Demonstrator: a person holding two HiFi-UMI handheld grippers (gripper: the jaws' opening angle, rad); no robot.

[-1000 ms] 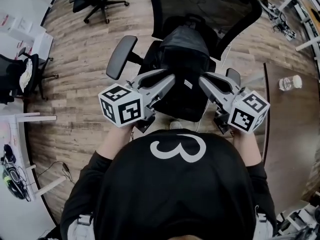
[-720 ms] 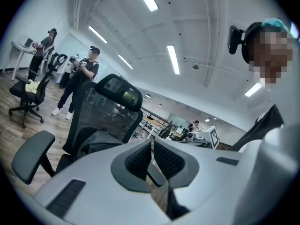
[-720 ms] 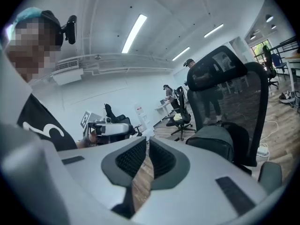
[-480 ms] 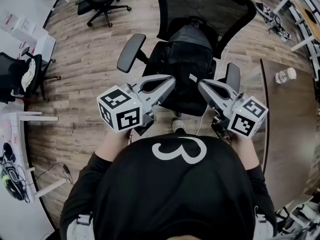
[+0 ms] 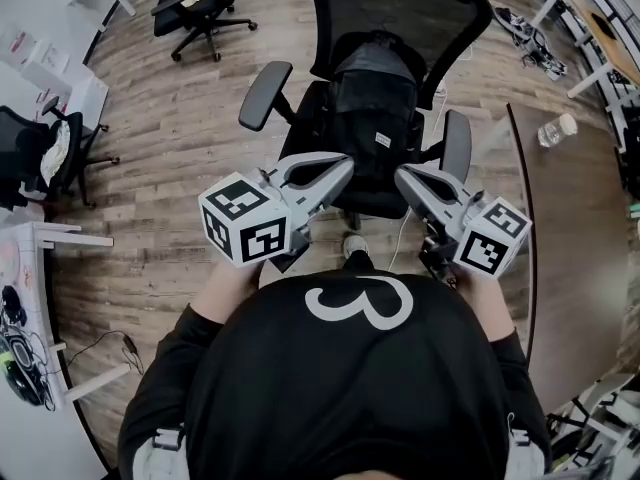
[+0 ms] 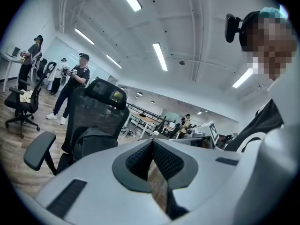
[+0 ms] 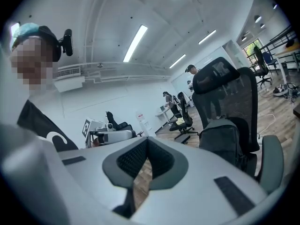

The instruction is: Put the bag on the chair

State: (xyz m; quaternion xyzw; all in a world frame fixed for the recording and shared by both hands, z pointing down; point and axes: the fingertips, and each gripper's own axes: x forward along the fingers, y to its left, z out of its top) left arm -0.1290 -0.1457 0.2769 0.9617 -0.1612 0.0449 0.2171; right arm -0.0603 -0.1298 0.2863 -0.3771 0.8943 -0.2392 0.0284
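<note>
A black backpack [image 5: 375, 103] stands upright on the seat of a black mesh office chair [image 5: 400, 13] and leans against its backrest. My left gripper [image 5: 345, 165] and right gripper [image 5: 400, 175] hover side by side in front of the seat's near edge, apart from the bag. Both are shut with nothing between the jaws. The left gripper view shows the bag [image 6: 93, 143] in the chair [image 6: 96, 109] beyond its shut tips [image 6: 152, 141]. Seen from the right gripper [image 7: 146, 139], the bag [image 7: 224, 142] rests against the chair's tall mesh back [image 7: 225, 95].
A brown table [image 5: 575, 218] with a water bottle [image 5: 555, 130] stands at the right. Other office chairs [image 5: 200, 3] are at the back left and the left edge [image 5: 45, 153], by a white desk [image 5: 25, 298]. People [image 6: 75, 86] stand far off.
Both grippers have drawn back from the bag toward the person. The chair with the bag on it now lies farther ahead in the head view.
</note>
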